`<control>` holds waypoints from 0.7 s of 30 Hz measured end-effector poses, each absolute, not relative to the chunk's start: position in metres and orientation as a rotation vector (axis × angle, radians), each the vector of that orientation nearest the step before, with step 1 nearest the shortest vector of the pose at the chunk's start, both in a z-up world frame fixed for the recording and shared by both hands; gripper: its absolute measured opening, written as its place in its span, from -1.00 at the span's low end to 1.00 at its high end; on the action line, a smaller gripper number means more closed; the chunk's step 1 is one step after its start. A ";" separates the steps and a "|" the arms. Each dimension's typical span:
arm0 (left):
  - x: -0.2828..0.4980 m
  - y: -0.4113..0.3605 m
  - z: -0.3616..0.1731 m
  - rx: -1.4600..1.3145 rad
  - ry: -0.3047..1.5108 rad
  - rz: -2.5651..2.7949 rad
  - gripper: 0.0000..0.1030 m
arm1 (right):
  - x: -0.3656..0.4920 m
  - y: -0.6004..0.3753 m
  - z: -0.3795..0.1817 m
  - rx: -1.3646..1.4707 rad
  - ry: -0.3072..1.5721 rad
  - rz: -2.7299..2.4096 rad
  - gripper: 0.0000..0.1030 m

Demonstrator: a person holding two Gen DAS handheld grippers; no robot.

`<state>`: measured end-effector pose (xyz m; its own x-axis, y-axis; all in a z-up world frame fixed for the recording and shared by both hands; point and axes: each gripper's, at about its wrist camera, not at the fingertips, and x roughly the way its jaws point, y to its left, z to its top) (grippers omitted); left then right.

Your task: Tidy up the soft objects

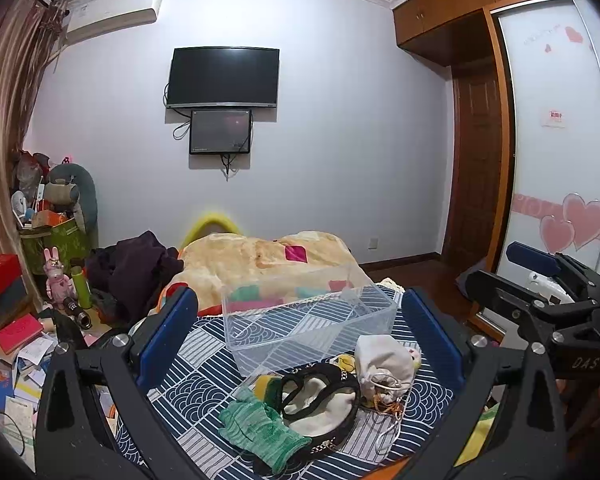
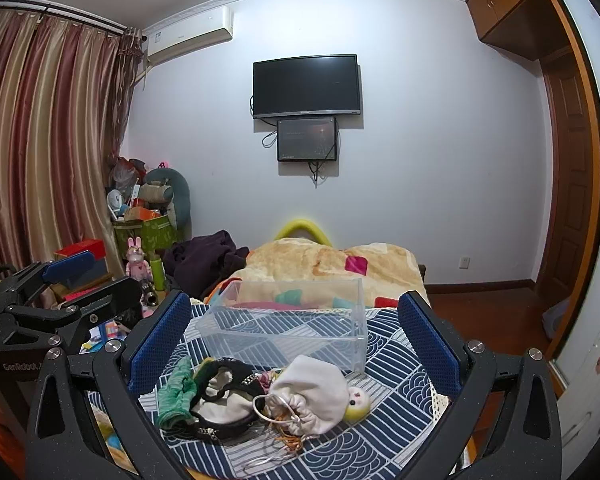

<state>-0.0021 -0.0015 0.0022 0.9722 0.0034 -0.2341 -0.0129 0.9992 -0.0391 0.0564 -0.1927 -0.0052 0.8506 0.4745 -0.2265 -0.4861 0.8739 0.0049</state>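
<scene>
A clear plastic bin [image 1: 308, 320] [image 2: 288, 328] stands empty on the blue patterned bed cover. In front of it lies a pile of soft things: a green knit glove [image 1: 260, 428] [image 2: 176, 394], a black and white fabric item [image 1: 324, 400] [image 2: 224, 400], a white drawstring pouch [image 1: 384, 364] [image 2: 312, 392] and a small yellow-green doll [image 2: 358, 402]. My left gripper [image 1: 300, 332] is open and empty above the pile. My right gripper [image 2: 296, 332] is open and empty, also above the pile. The right gripper shows at the right edge of the left wrist view [image 1: 540, 280].
A beige blanket [image 2: 332, 264] and dark clothes [image 2: 204, 260] lie behind the bin. Boxes, toys and a green bin [image 2: 148, 232] crowd the floor at left. A wardrobe with sliding doors [image 1: 556, 120] stands at right. A television [image 2: 306, 84] hangs on the far wall.
</scene>
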 end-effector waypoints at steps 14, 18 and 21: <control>-0.002 -0.003 0.004 -0.039 0.235 0.007 1.00 | 0.056 -0.193 -0.002 -0.052 0.220 0.506 1.00; -0.002 -0.003 0.005 -0.038 0.235 0.007 1.00 | 0.056 -0.193 -0.002 -0.052 0.219 0.507 1.00; -0.002 -0.003 0.005 -0.039 0.235 0.006 1.00 | 0.056 -0.193 0.000 -0.052 0.219 0.506 1.00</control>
